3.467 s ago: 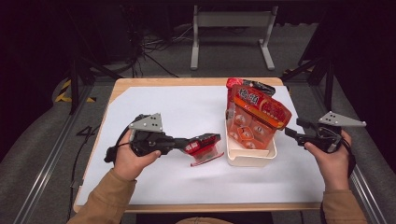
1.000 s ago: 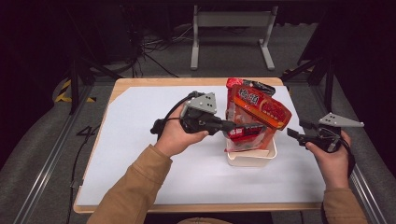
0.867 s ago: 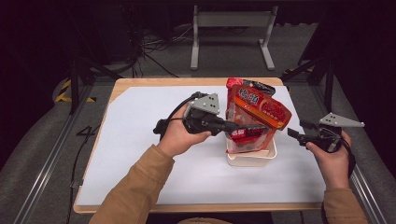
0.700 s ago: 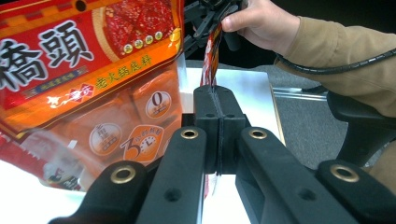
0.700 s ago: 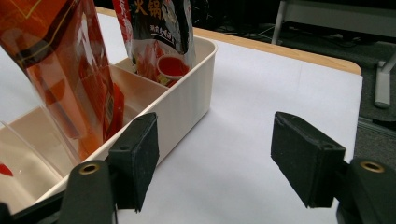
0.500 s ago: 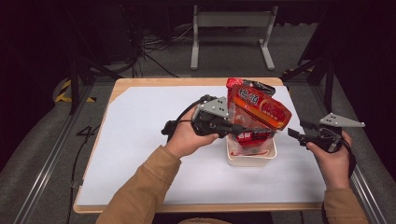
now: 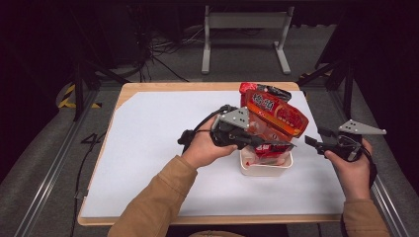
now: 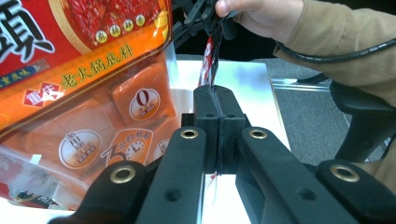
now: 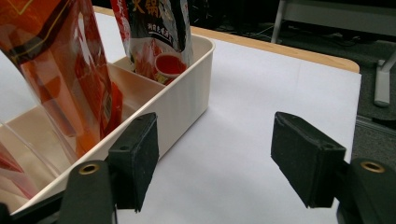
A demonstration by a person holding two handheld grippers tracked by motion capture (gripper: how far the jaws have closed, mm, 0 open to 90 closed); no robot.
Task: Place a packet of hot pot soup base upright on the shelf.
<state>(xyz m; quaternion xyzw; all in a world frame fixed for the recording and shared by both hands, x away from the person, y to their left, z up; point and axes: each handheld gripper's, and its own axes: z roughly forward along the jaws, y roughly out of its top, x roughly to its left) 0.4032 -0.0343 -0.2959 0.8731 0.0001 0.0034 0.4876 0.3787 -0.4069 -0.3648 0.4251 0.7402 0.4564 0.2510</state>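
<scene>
We see the left gripper [image 7: 276, 144] reaching over the cream-white plastic bin [image 7: 267, 168] that stands on the white sheet [image 7: 158, 148] covering the wooden table [image 7: 197, 87]. Its black jaws are pressed together on a thin red sachet [image 8: 210, 56], whose flat edge sticks out past the tips in the left gripper view; in the high view this small packet [image 7: 269, 149] hangs just above the bin's near compartment, in front of the large red-and-orange clear-windowed soup-base bag [image 7: 274, 116] standing upright in the bin. A darker red pouch [image 9: 156, 32] stands in the far compartment, seen in the right gripper view. Whether the sachet already touches the bin's floor we cannot tell, as the gripper blocks it. The right gripper [image 7: 312, 143] hangs just beside the bin's right wall, its jaws spread wide with nothing between them, the bin wall [image 9: 173, 109] close by its left pad.
</scene>
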